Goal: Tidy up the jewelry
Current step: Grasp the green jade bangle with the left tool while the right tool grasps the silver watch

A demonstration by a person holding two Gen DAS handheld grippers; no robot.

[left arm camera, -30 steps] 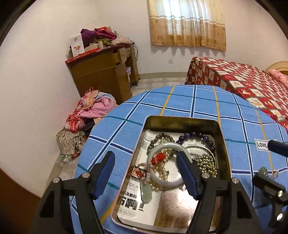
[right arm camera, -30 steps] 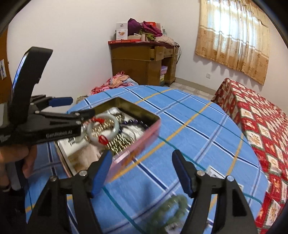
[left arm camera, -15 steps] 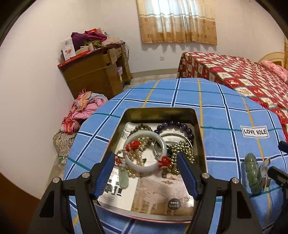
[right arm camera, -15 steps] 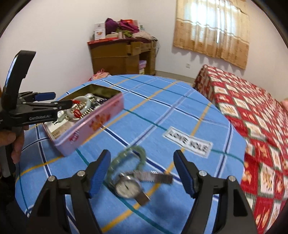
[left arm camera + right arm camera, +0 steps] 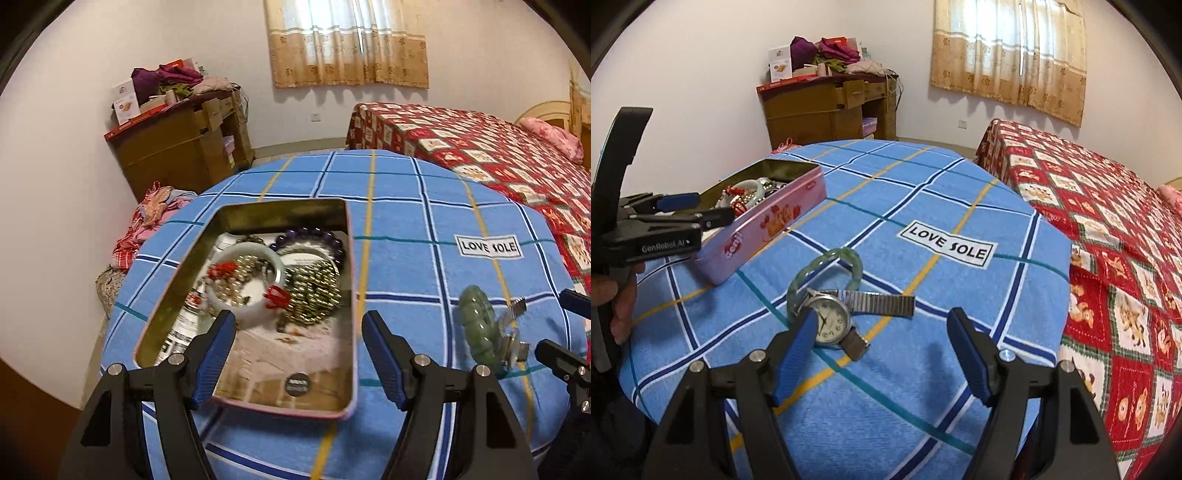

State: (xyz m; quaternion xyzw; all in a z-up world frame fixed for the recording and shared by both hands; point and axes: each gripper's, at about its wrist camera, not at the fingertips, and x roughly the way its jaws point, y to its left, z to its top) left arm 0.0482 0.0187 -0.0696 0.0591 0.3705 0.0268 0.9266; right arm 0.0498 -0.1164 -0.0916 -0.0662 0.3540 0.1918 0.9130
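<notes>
A pink tin (image 5: 352, 295) (image 5: 768, 225) lies open on the blue checked tablecloth. It holds a white bangle (image 5: 245, 286) with red knots, a purple bead bracelet (image 5: 314, 236) and gold bead strands (image 5: 314, 291). A green jade bangle (image 5: 827, 273) (image 5: 476, 321) and a silver wristwatch (image 5: 833, 323) lie on the cloth to the tin's right. My left gripper (image 5: 299, 354) is open and empty above the tin's near end. My right gripper (image 5: 882, 354) is open and empty just above the watch.
A "LOVE SOLE" label (image 5: 947, 247) is on the cloth beyond the watch. A bed with a red quilt (image 5: 1108, 221) stands to the right. A wooden cabinet (image 5: 177, 151) piled with clothes and a heap of clothes on the floor (image 5: 147, 229) stand to the left.
The left gripper has pulled back from the tin, with the white bangle resting inside. The right gripper has swung right and now sits over the watch and the green bangle.
</notes>
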